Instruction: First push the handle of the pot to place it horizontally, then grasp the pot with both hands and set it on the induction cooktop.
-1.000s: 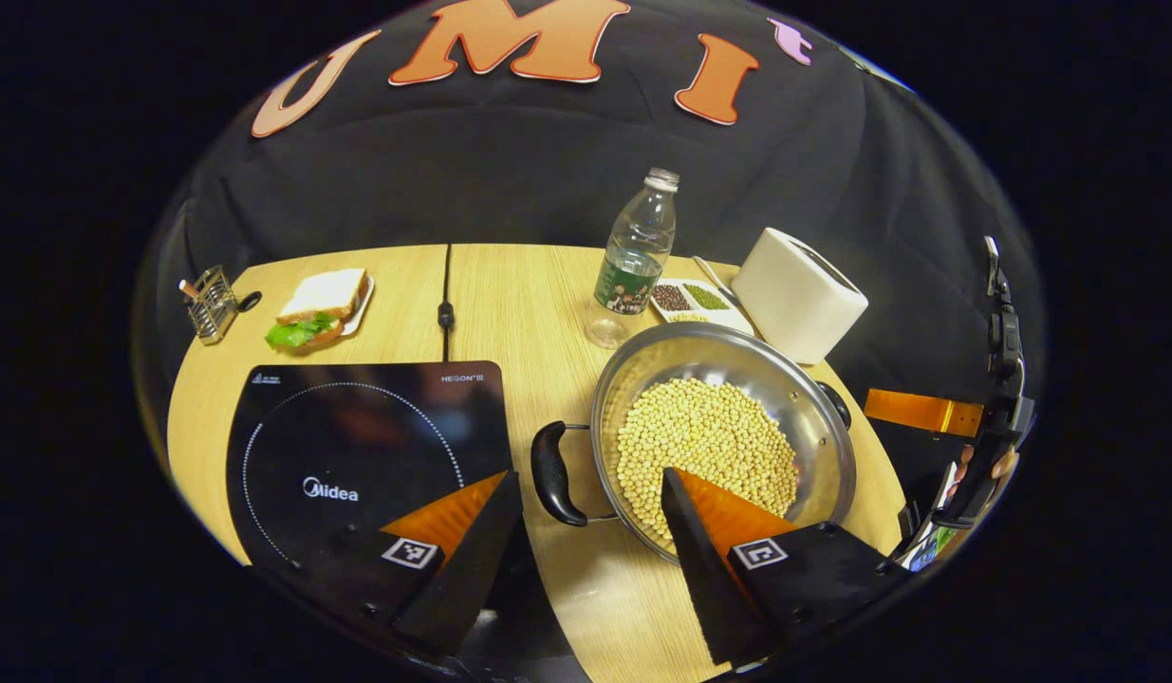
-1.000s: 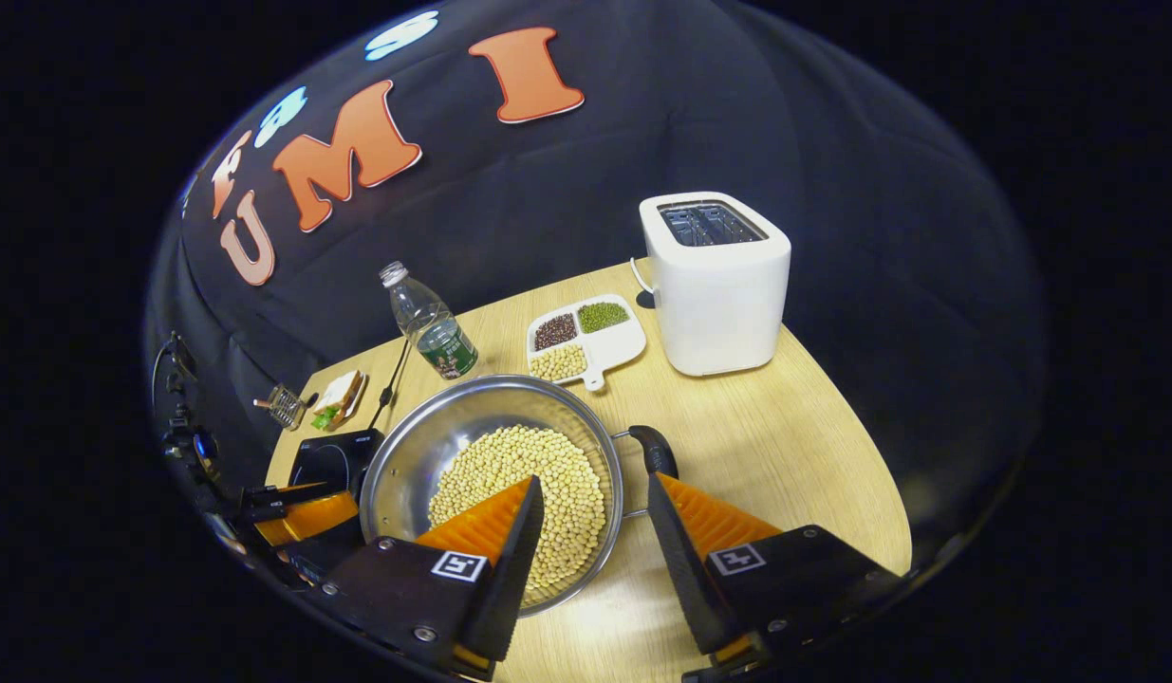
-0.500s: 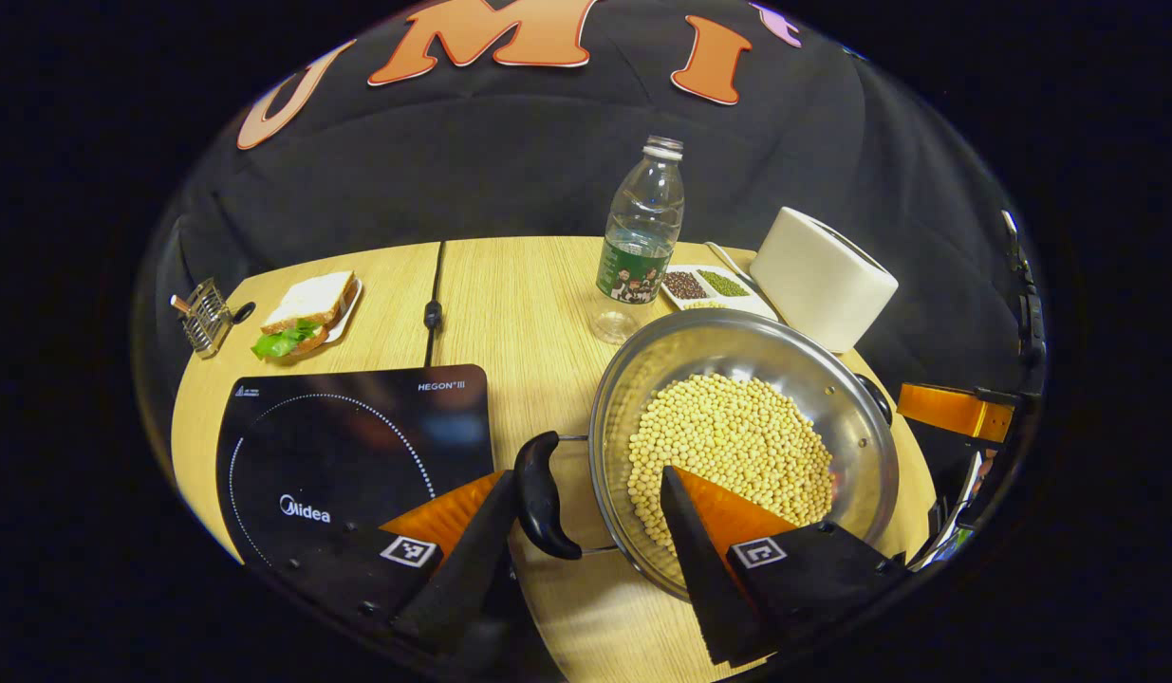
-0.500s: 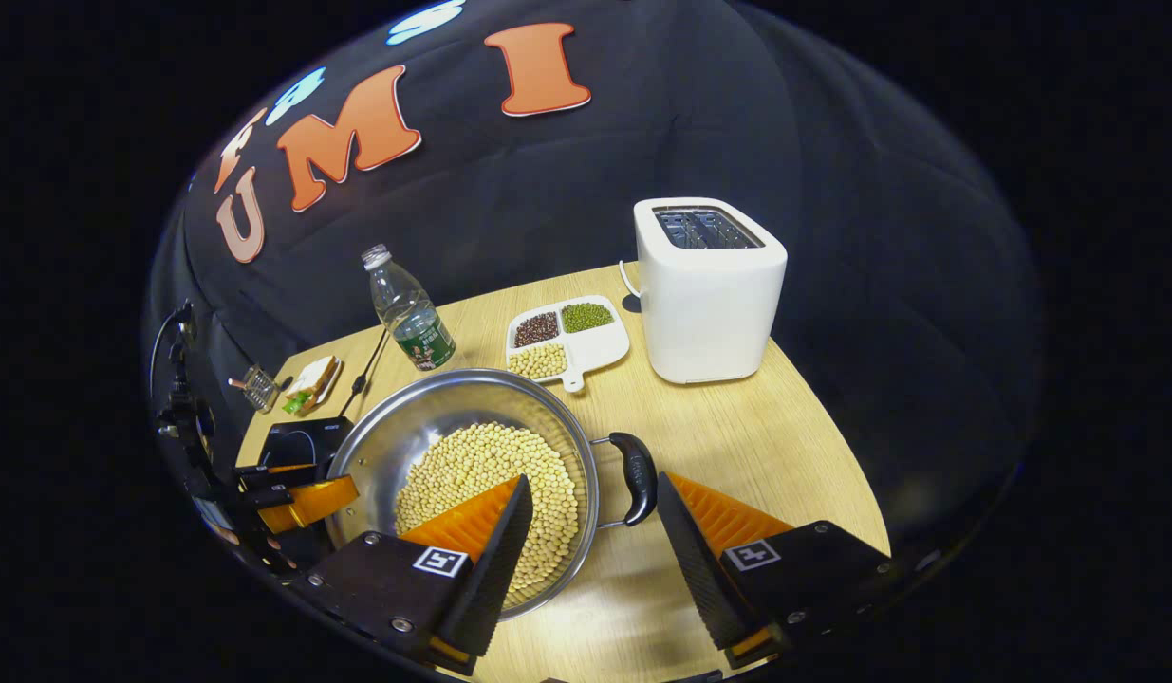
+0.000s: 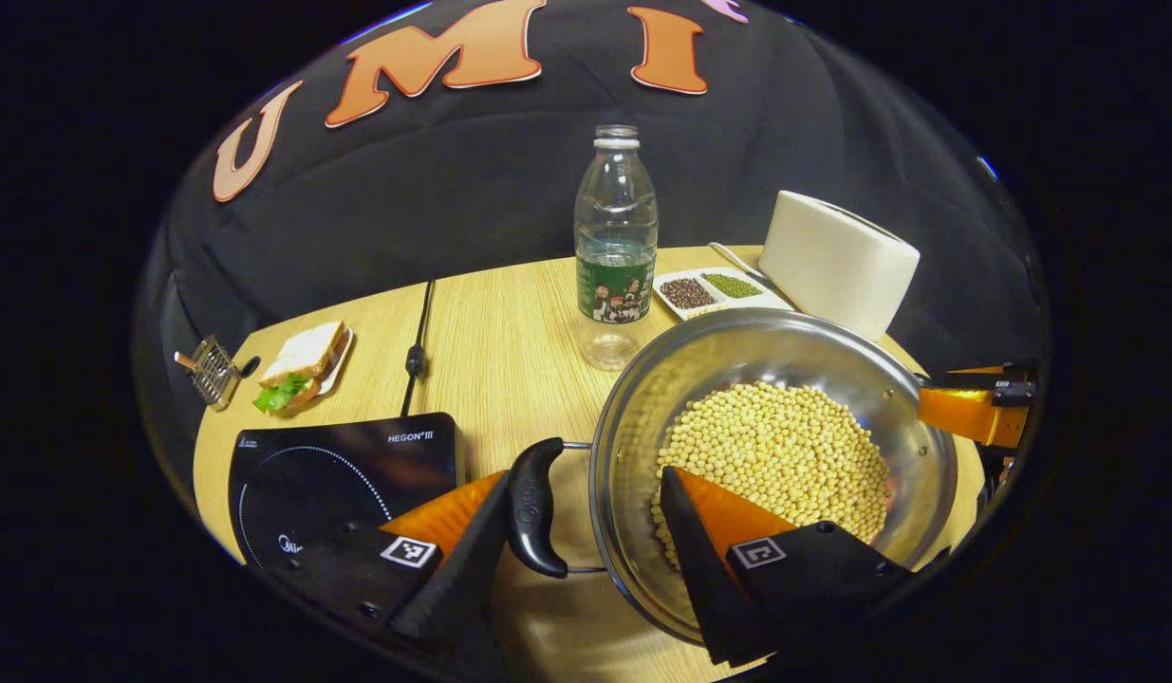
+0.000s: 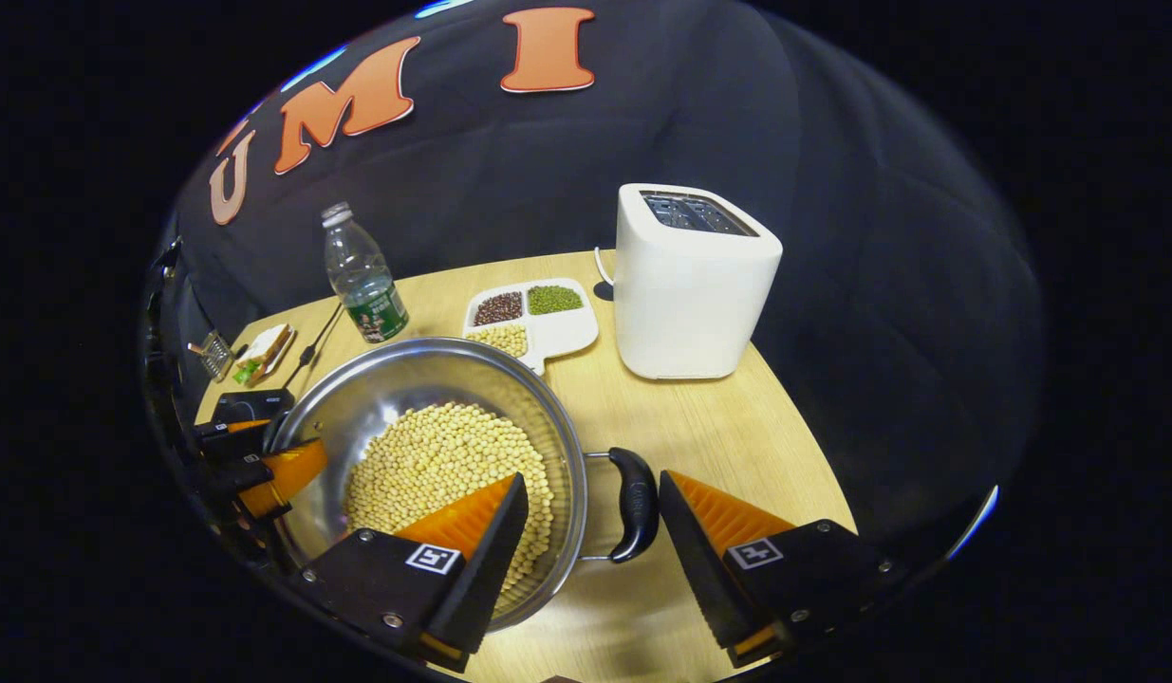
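1. Since the earlier frames, both grippers are coming closer to the pot (image 5: 773, 455), which now looms larger, and each black handle is now sitting between a pair of fingers.
2. We are holding the left gripper (image 5: 586, 560) released, its fingers spread either side of the left handle (image 5: 533, 507) at lower centre of the left gripper view; one finger looks near the handle, but we cannot tell whether it touches.
3. We are holding the right gripper (image 6: 590, 545) likewise released around the right handle (image 6: 635, 503), lower centre of the right gripper view.
4. We are judging the pot heavy: stiff steel loaded with loose beans (image 6: 443, 460) that could roll or spill if it tips. The polished wall looks slippery, so the two handles are the places to grip, lifting level.
5. We are seeing a wide, shiny, shallow pan on the wooden table (image 6: 728, 417), right of the induction cooktop (image 5: 344, 470), which is lying at lower left in the left gripper view.
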`<state>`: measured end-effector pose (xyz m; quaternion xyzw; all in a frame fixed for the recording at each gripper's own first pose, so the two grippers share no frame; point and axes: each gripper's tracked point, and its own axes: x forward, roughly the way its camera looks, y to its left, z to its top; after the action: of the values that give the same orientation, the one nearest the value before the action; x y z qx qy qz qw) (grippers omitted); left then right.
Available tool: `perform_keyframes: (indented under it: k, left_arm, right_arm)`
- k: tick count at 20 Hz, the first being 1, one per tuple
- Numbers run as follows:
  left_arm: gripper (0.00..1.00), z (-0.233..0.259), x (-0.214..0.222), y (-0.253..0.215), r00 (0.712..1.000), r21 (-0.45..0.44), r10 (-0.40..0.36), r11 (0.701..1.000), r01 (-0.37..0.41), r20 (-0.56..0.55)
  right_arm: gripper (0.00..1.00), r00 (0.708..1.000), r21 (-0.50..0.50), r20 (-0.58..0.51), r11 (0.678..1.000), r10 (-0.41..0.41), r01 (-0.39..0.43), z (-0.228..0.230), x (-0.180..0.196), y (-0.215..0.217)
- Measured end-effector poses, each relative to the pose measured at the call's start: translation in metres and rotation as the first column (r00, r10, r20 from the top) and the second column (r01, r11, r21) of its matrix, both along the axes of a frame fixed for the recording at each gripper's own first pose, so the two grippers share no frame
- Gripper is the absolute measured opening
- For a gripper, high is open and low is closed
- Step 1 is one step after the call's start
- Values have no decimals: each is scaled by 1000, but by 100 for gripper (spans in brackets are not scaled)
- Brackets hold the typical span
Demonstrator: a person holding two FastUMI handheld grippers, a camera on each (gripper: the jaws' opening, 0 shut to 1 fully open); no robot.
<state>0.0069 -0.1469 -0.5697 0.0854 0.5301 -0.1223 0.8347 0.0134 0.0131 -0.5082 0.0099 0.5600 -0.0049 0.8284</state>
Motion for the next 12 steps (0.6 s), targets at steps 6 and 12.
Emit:
perform_keyframes:
  k: [6,12]
  left_arm:
    - [94,-20,11,4,1000,75,-12,997,12,-5]
    - [94,-28,23,0,1000,78,-3,997,3,-4]
  right_arm:
    - [87,998,-23,-63,1000,0,-1,-24,-7,4]
    - [81,997,-62,-74,998,-33,29,-29,-4,-3]
